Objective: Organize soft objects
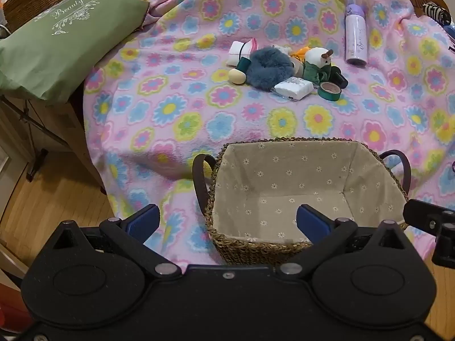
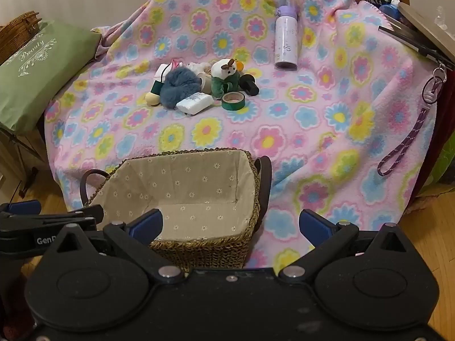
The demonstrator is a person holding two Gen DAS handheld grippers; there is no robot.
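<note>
both claws, left claw [image 1: 227, 221] and right claw [image 2: 230, 223], spread wide, pinching nothing, poised over the empty basket [image 1: 284, 145]. blue fluffy ball [image 1: 268, 69] and plush toy [image 1: 317, 62] wait piled mid-blanket [image 1: 170, 113], likely basket-bound.

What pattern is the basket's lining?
Beige with small white daisies on the basket lining; clearest in left wrist view.

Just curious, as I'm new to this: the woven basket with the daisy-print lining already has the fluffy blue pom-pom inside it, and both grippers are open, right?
Not quite. The woven basket with the daisy-print lining holds nothing; the fluffy blue pom-pom lies in the pile on the flowered blanket beyond it, as the left wrist view shows. The left gripper and right gripper are indeed open.
</note>
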